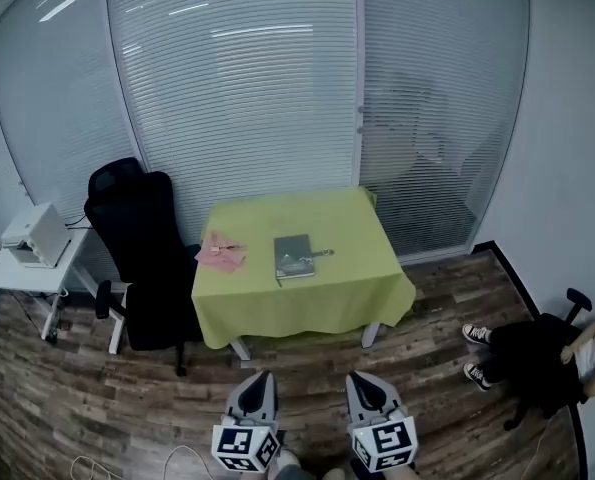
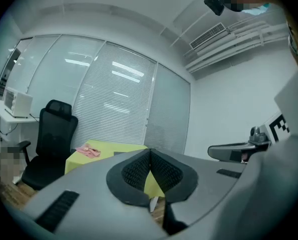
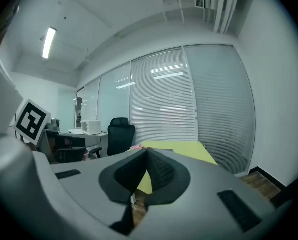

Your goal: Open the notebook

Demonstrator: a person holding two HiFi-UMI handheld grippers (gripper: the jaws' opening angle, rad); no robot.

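**Left tongs** [image 2: 150,151]: jaws shut, pads meeting at the tip, nothing between them. I hold them low and well short of the table [image 1: 277,303].

**Right tongs** [image 3: 146,151]: the same, jaws together and empty, just beside the left pair.

**Notebook** [image 1: 294,256]: lies flat near the middle of the table, dark cover down, so it is closed. It is well apart from both tongs.

**Pen** [image 1: 323,254]: just beside the notebook's right edge; I cannot tell whether they touch.

**Pink item** [image 1: 222,251]: on the cloth to the notebook's left, clear of it.

**Cloth** [image 1: 307,313]: green, draped over the table's edges.

**Chair** [image 1: 137,238]: black, against the table's left side.

**Hazards, as I judge them:**
- Shut tips have no gap to take a thin cover. Prodding the edge would more likely skate the notebook across the cloth than lift it.
- The cloth looks loose. A sideways push could drag or bunch it, carrying the notebook and pen with it.
- The pen sits where a reach for the right edge would pass, and a nudge could roll it off.
- With only one pair working, the whole book may lift or the cover drop back. The other pair should pin the lower pages.
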